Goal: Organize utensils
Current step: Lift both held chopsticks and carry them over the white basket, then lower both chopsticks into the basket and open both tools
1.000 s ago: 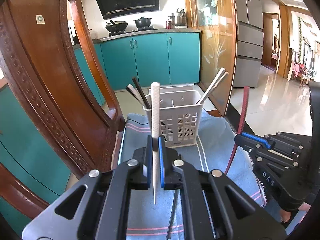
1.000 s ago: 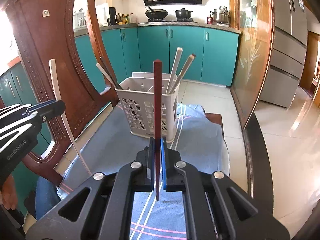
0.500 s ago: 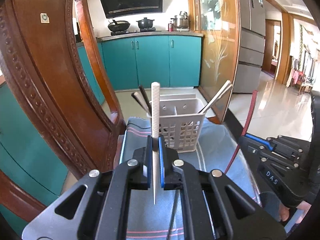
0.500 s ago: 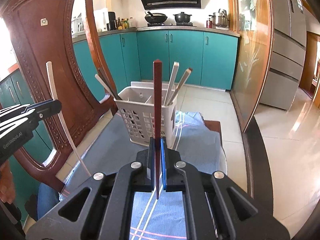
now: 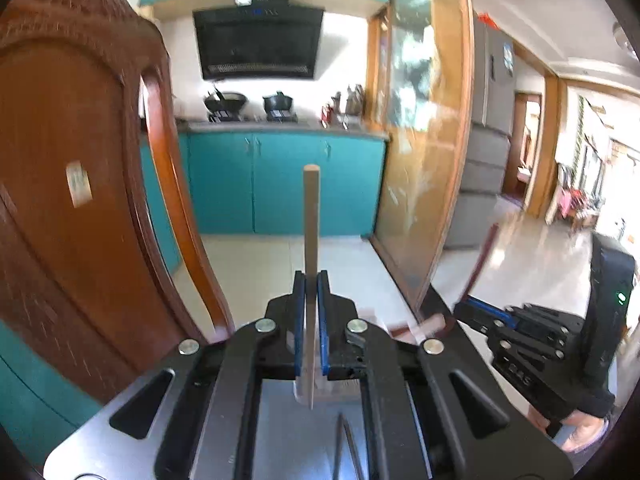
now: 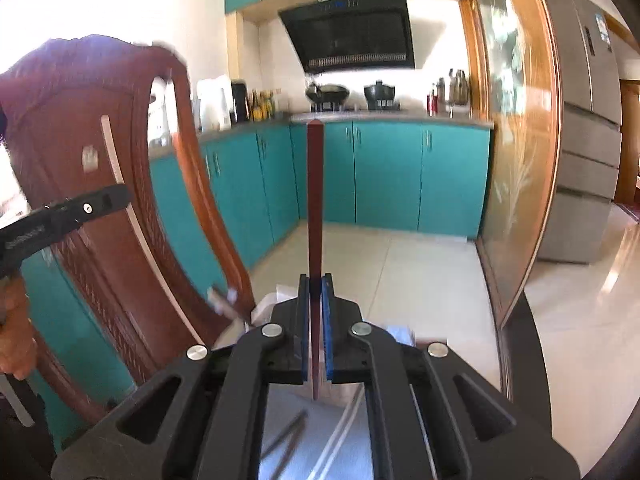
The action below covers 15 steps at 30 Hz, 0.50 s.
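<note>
My left gripper (image 5: 311,300) is shut on a white chopstick (image 5: 311,216) that stands upright between its blue pads. My right gripper (image 6: 316,304) is shut on a dark red chopstick (image 6: 315,200), also upright. The white utensil basket is almost hidden under both grippers; only bits of its rim (image 6: 280,294) and chopsticks in it (image 6: 288,436) show below the fingers. In the right wrist view the left gripper (image 6: 80,210) with its white chopstick (image 6: 132,216) is at the left. In the left wrist view the right gripper (image 5: 520,340) is at the right.
A carved wooden chair back (image 5: 72,220) stands close on the left, also in the right wrist view (image 6: 80,168). A wood-framed glass partition (image 5: 424,140) is to the right. Teal kitchen cabinets (image 6: 380,176) and a fridge (image 6: 584,140) lie beyond.
Both grippers have risen and moved forward over the basket, which has dropped out of clear view beneath them. Each still holds its chopstick upright. The views are motion-blurred.
</note>
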Tool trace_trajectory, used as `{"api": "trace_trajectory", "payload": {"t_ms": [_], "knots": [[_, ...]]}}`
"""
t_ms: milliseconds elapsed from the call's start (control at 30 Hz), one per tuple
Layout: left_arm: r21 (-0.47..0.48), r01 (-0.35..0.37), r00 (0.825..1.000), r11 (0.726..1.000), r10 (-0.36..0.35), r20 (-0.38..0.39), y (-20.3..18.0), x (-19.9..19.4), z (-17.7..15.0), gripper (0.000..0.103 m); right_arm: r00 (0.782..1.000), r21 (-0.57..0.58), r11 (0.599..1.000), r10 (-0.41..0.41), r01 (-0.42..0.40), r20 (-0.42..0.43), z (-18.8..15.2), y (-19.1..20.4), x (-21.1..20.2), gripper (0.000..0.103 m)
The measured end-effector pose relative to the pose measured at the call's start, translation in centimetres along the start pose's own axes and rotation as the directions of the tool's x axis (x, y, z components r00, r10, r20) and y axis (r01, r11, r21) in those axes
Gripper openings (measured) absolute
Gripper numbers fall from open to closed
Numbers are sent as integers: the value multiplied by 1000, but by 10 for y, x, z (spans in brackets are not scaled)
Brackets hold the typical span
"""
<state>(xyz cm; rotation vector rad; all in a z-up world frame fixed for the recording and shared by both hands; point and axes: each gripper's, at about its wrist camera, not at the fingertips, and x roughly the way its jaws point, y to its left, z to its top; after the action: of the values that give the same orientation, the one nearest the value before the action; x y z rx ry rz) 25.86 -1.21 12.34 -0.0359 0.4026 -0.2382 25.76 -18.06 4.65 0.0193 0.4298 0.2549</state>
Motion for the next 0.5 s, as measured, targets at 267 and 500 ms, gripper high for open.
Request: {"api": "trace_trajectory", "payload": {"t_ms": [267,500], "knots": [[-131,-28,996,991,38,75,25,51,42,7,993,62,998,-6,-1,121,48,-6,19,6],[-113,-49,999,992,46,-22,14,105,1,7,998,17,998,-59,59,-5,-8,4,76,6]]}}
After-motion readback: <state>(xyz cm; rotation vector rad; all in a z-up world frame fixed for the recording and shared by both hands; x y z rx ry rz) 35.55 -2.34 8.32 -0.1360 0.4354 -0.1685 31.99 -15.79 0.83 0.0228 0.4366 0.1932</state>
